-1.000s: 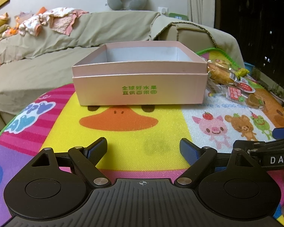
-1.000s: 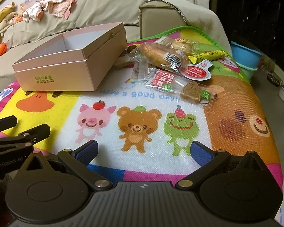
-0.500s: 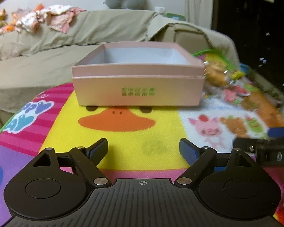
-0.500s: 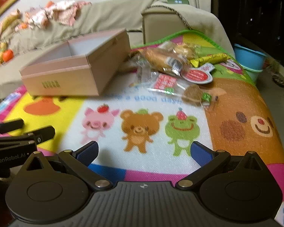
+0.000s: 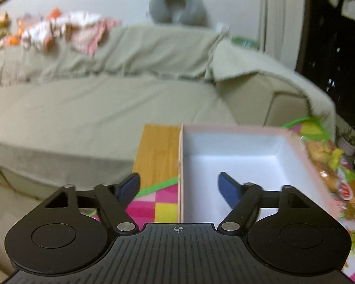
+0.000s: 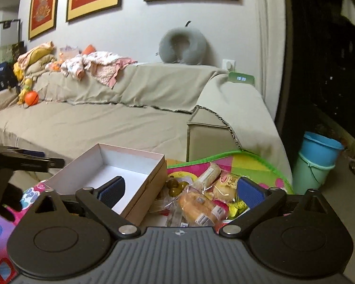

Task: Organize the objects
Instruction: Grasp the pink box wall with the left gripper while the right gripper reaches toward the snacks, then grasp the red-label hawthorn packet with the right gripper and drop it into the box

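Note:
An open pink box (image 5: pixel 248 151) with a white inside sits on the colourful mat; it is empty and also shows in the right wrist view (image 6: pixel 120 165). My left gripper (image 5: pixel 178 185) is open, straddling the box's left wall from above. My right gripper (image 6: pixel 181 188) is open and hovers over a pile of wrapped snacks (image 6: pixel 201 203) just right of the box. The snacks also show at the right edge of the left wrist view (image 5: pixel 329 165). The left gripper's dark body (image 6: pixel 23 161) shows at the left of the right wrist view.
A beige covered sofa (image 6: pixel 106 118) stands behind the table, with clothes (image 6: pixel 94 66) and a grey neck pillow (image 6: pixel 183 45) on its back. Stacked blue and green buckets (image 6: pixel 317 158) stand on the floor at right. A bare wooden table edge (image 5: pixel 158 149) shows beside the box.
Both grippers have risen and moved forward. The left one went from in front of the box to over its left wall. The right one went from mid-mat to over the snacks.

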{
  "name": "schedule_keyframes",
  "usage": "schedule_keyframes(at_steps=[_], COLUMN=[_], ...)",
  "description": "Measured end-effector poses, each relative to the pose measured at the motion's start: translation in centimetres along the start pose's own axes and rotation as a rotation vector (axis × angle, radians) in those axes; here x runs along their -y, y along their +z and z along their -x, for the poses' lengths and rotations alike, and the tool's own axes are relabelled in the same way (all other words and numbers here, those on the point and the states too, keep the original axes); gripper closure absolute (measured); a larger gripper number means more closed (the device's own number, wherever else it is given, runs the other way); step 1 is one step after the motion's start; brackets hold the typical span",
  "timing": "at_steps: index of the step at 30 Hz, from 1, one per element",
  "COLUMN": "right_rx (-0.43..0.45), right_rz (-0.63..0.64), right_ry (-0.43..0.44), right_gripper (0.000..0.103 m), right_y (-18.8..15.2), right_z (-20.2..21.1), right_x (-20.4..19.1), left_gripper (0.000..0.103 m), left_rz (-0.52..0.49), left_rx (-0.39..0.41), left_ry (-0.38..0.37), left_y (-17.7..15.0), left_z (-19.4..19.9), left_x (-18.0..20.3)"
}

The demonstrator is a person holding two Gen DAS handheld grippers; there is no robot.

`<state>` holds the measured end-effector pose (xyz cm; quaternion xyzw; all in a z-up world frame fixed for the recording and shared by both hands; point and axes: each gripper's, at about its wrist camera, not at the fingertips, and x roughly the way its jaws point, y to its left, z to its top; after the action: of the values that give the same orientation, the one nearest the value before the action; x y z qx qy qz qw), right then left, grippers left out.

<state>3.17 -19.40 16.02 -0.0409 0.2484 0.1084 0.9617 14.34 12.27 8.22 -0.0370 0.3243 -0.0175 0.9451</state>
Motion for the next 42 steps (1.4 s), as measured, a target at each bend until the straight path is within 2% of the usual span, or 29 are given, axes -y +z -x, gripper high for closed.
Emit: schedule_keyframes(at_steps=[1, 3, 6, 8, 10, 13, 15, 18, 22, 25, 28, 30, 32, 35, 39, 42], right_rx=[-0.014, -0.036, -0.069, -0.107, -0.147, -0.196, -0.224, -0.259, -0.298, -0.287, -0.301, -0.343, -0.375, -0.39, -0.344, -0.339], right_rz=[0.011, 0.018, 0.014, -0.008, -0.022, -0.019, -0.01, 0.002, -0.013, 0.002, -0.006, -0.051, -0.107, -0.098, -0.023, -0.036], right_ry=[0.008, 0.012, 0.002, 0.004, -0.002, -0.001, 0.006, 0.016, 0.027, 0.022, 0.01, 0.049, 0.134, 0.198, 0.119, 0.084], right_gripper=[0.01, 0.012, 0.017, 0.017, 0.017, 0.017, 0.017, 0.017, 0.017, 0.017, 0.017, 0.021, 0.025, 0.037, 0.037, 0.039], right_y=[0.1, -0.2, -1.5, -2.7, -4.0, -6.2, -7.6, -8.7, -9.5, -9.8, -10.1, -10.1, -10.2, -10.4, -10.2, -10.2], right_z=[-0.3, -0.9, -1.9, -3.1, -4.3, -5.6, -6.4, -7.6, -9.2, -10.0, -10.6, -10.4, -9.6, -8.4, -8.9, -10.1], right_x=[0.1, 0.3, 1.1, 2.2, 3.0, 3.5, 3.6, 3.3, 3.3, 3.2, 3.3, 3.3, 3.0, 1.9, 0.9, 0.9], left_gripper=[0.044, 0.056, 0.069, 0.074, 0.094, 0.092, 0.092, 0.092, 0.093, 0.093, 0.093, 0.093, 0.093, 0.094, 0.095, 0.095], left_rz=[0.014, 0.047, 0.045, 0.01, -0.042, -0.053, -0.121, -0.149, -0.111, -0.043, -0.031, -0.038, -0.034, -0.022, -0.015, 0.001], left_rx=[-0.026, -0.059, -0.082, -0.081, -0.068, -0.091, -0.079, -0.077, -0.089, -0.108, -0.111, -0.109, -0.111, -0.114, -0.124, -0.114], left_ry=[-0.009, -0.028, -0.044, -0.004, 0.023, -0.028, -0.012, -0.022, -0.053, -0.036, -0.028, -0.033, -0.044, -0.046, -0.041, -0.035], left_y=[0.0, -0.3, -1.4, -2.0, -2.6, -3.2, -4.0, -4.4, -4.8, -4.5, -4.5, -4.8, -5.1, -5.3, -5.8, -5.8], left_z=[-1.1, -2.6, -3.9, -4.2, -3.8, -3.3, -2.6, -1.9, -1.3, -1.7, -1.7, -1.5, -1.2, -1.1, -1.3, -0.8], left_x=[-0.2, -0.2, 0.1, 0.8, 1.4, 1.0, 1.5, 1.7, 0.9, 0.2, 0.5, 0.6, 0.6, 0.5, 0.4, 0.5])
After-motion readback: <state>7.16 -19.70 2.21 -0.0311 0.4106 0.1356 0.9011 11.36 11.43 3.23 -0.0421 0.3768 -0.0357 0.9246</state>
